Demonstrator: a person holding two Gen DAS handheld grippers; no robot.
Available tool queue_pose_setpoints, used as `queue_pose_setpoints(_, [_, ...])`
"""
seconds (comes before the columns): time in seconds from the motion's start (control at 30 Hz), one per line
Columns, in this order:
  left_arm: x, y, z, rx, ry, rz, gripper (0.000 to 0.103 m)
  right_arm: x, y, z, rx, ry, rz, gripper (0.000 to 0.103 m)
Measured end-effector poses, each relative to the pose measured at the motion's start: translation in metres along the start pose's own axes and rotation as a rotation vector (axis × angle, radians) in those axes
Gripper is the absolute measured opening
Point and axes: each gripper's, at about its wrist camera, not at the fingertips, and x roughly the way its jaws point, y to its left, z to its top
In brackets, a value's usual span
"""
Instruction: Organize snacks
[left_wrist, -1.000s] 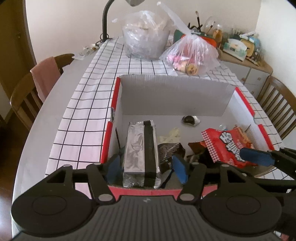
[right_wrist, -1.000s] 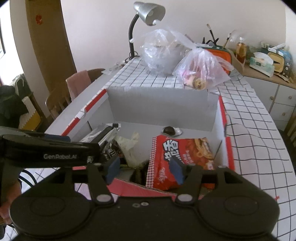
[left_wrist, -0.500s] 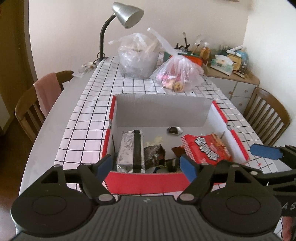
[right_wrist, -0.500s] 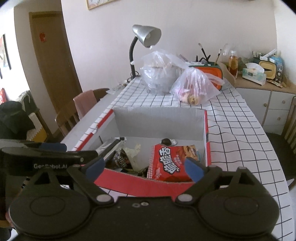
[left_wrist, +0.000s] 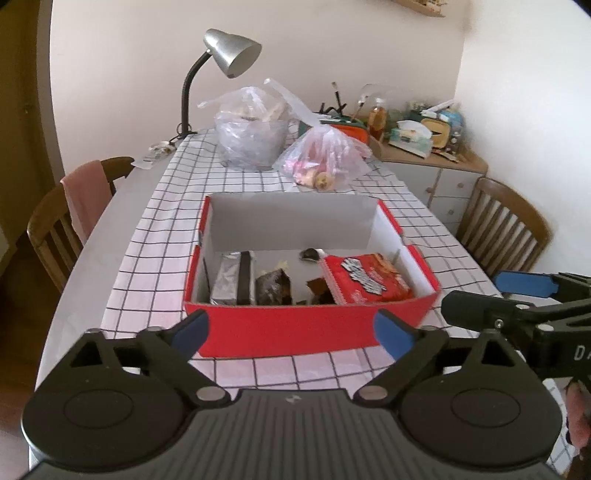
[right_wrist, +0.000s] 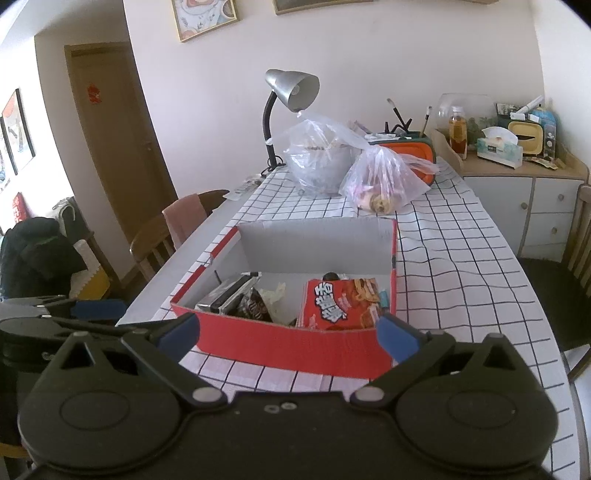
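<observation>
The left claw (left_wrist: 291, 330) is spread wide at the bottom of its frame, holding and touching nothing. The right claw (right_wrist: 288, 332) is spread equally wide and empty. Both hang over the desk (left_wrist: 88, 273), short of the red box (left_wrist: 314, 332) at frame centre. In the box, a silver pack (left_wrist: 232, 282) lies at left, a dark pouch (left_wrist: 273, 290) in the middle and a red noodle bag (left_wrist: 365, 282) at right. The near wall hides their lower ends; a small dark item (left_wrist: 310, 254) behind is too blurred to name.
</observation>
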Motion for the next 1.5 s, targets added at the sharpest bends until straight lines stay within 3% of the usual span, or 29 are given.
queue_pose_setpoints(0.4, [-0.036,-0.010,-0.012,-0.002,-0.027,-0.025,0.101,-0.032,0.002,-0.011,-0.003,-0.016,0.005,0.103])
queue_pose_setpoints(0.6, [-0.047,-0.012,-0.016,0.014,-0.050,-0.002,0.101,-0.039,0.002,-0.013,0.006,-0.027,0.010,0.103])
queue_pose_setpoints(1.5, [-0.052,-0.015,-0.021,0.023,-0.059,0.023,0.101,-0.041,0.002,-0.013,0.022,-0.020,0.009,0.103])
